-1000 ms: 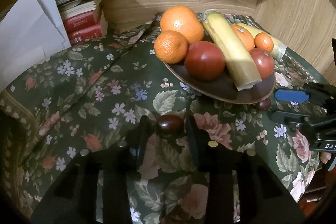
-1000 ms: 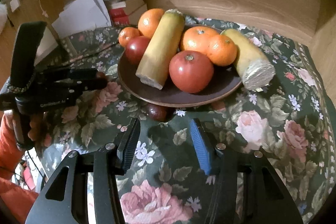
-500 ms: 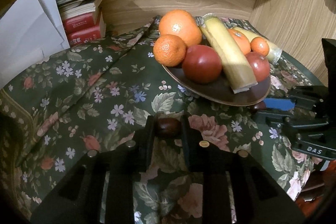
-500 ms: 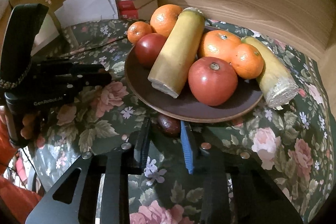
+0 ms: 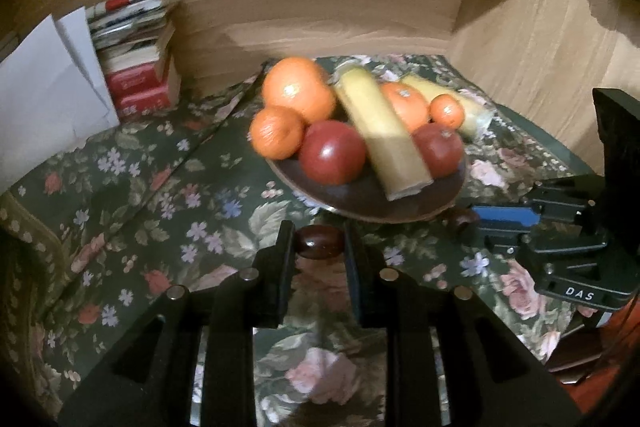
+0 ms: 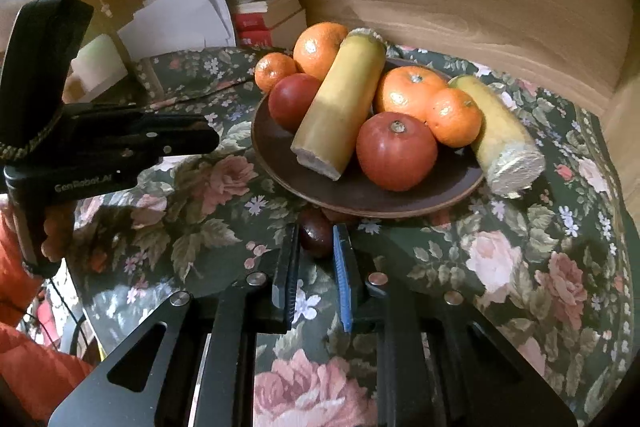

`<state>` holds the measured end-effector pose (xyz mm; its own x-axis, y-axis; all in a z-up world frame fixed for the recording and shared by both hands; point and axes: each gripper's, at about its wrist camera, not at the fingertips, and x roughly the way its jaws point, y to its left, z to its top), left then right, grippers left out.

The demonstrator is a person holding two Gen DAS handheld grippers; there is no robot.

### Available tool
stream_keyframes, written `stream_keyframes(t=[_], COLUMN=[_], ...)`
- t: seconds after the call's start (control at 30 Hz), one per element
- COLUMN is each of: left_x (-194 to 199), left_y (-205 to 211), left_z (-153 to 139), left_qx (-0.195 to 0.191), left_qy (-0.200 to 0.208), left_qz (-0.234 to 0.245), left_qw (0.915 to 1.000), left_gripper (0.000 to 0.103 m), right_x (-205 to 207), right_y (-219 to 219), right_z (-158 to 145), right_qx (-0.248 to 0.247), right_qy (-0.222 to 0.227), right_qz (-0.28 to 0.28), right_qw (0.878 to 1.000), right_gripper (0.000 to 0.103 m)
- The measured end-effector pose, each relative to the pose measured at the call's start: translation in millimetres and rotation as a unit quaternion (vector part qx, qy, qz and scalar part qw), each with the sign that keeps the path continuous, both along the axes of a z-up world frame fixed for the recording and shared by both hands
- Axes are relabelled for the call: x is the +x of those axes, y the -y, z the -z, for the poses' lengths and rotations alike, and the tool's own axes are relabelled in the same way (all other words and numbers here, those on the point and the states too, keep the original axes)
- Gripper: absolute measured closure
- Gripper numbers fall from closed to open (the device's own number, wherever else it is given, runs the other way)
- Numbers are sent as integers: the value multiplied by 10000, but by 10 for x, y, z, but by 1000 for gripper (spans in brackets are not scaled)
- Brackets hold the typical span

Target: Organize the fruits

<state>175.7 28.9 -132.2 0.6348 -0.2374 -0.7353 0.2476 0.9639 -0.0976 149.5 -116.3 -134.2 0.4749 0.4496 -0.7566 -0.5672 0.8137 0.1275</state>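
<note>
- My left gripper [image 5: 320, 241] is clamped on one dark date [image 5: 320, 242], to carry it to the plate [image 6: 360, 197]
- My right gripper [image 6: 316, 239] squeezes another date [image 6: 315, 235] near the plate rim, for the same reason

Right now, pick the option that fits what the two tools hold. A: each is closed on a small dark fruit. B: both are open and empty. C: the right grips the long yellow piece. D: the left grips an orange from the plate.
A: the left tool pinches a small dark fruit in front of the plate, and the right tool clamps another dark fruit at the plate's near rim.
</note>
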Motion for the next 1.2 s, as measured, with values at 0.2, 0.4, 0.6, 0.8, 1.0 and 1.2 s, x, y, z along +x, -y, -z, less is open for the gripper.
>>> stream_keyframes(t=[0.2, 0.4, 0.6, 0.8, 1.0, 1.2], left_x=[90, 204, 323, 378, 371, 274], left_y=[151, 254, 290, 295, 315, 278], left_z=[-48, -32, 42, 103, 102, -24], left_qx=[-84, -115, -108, -126, -33, -83], left_qy=[58, 47, -44, -131, -105, 106], left_qz=[139, 220, 217, 187, 165, 80], left_qw=[9999, 9997, 9997, 9997, 9998, 9999], left_gripper=[80, 80, 80, 79, 65, 58], right_x=[-34, 60, 171, 210, 229, 191], right_y=[86, 89, 39, 17, 45, 88], right_z=[-144, -182, -85, -24, -13, -76], right_qx=[99, 161, 121, 19, 47, 163], right_qy=[224, 358, 220, 191, 150, 216], right_qz=[47, 151, 114, 73, 88, 143], right_qw=[9997, 9991, 9996, 9998, 9998, 9995], right_gripper=[88, 88, 88, 87, 81, 77])
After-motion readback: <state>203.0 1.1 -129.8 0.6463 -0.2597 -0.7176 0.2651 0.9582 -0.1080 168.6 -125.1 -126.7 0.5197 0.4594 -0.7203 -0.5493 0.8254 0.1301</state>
